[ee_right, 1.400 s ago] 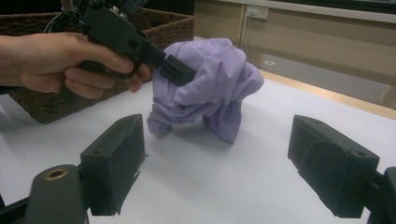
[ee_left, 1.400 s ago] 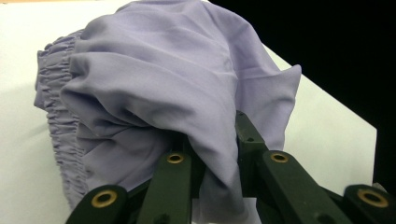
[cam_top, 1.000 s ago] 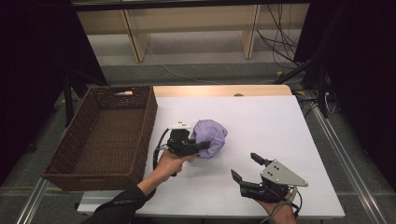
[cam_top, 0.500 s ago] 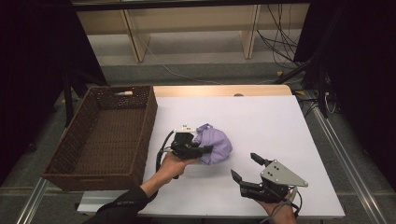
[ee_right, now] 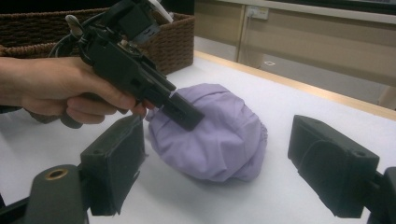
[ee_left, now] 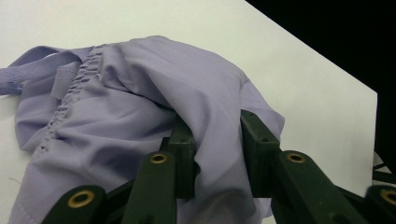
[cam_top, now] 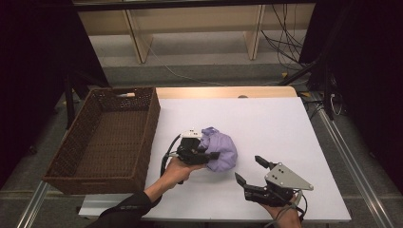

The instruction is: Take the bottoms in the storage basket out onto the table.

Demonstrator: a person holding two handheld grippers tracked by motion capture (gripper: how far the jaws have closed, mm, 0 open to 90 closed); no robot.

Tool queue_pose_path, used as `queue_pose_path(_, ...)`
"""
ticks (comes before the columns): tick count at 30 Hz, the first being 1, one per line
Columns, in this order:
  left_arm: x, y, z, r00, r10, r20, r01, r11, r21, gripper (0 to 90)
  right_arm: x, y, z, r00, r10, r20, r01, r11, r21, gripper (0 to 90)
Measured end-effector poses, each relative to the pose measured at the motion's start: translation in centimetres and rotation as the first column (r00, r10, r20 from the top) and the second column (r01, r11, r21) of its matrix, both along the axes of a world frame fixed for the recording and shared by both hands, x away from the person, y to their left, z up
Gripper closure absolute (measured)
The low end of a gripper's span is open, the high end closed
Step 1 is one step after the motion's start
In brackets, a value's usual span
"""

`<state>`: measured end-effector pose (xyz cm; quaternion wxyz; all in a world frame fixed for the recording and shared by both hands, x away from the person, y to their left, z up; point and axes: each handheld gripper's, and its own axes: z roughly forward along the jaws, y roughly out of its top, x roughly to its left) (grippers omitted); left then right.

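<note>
A crumpled purple cloth (cam_top: 221, 148) lies in a heap in the middle of the white table (cam_top: 285, 128). My left gripper (cam_top: 209, 155) reaches into the cloth's left side. Its jaws have just been opening, and in the left gripper view a loose fold of the cloth (ee_left: 140, 93) lies between them at the left gripper (ee_left: 217, 126). In the right gripper view one of its black jaws rests on top of the cloth (ee_right: 219, 140). My right gripper (cam_top: 248, 168) is held near the table's front edge, right of the cloth, open with nothing between its fingers.
A brown wicker basket (cam_top: 152, 118) stands along the table's left edge, close to the left hand, and also appears as the basket (ee_right: 173, 42) behind that hand in the right gripper view. Bare white table surface stretches behind and right of the cloth.
The left gripper and the cloth have shifted slightly toward the front of the table. The right gripper has kept still.
</note>
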<state>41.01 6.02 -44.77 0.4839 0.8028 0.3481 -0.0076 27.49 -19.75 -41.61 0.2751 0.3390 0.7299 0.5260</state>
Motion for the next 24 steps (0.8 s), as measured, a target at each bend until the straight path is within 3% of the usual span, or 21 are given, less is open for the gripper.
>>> queue_pose_path(6,-0.3,-0.3,0.1,0.9997,-0.023,0.007,0.023,0.9997,-0.002,60.2,0.0,0.0,0.0,1.0000,-0.001,0.000,0.001,1.000,0.001,19.7)
queue_pose_path(12,-0.5,-0.6,0.3,0.9985,-0.054,0.011,0.055,0.9983,-0.021,46.7,0.0,0.0,0.0,1.0000,0.000,0.000,0.000,1.000,0.000,19.6)
queue_pose_path(18,-0.9,-0.7,0.9,0.9984,-0.049,0.027,0.051,0.9977,-0.046,30.9,0.0,0.0,0.0,1.0000,0.000,-0.001,0.000,1.000,0.002,19.6)
queue_pose_path(24,-1.2,-0.4,1.4,0.9972,-0.043,0.061,0.047,0.9965,-0.069,22.2,0.0,-0.1,0.0,1.0000,-0.003,0.000,0.003,1.000,0.003,19.6)
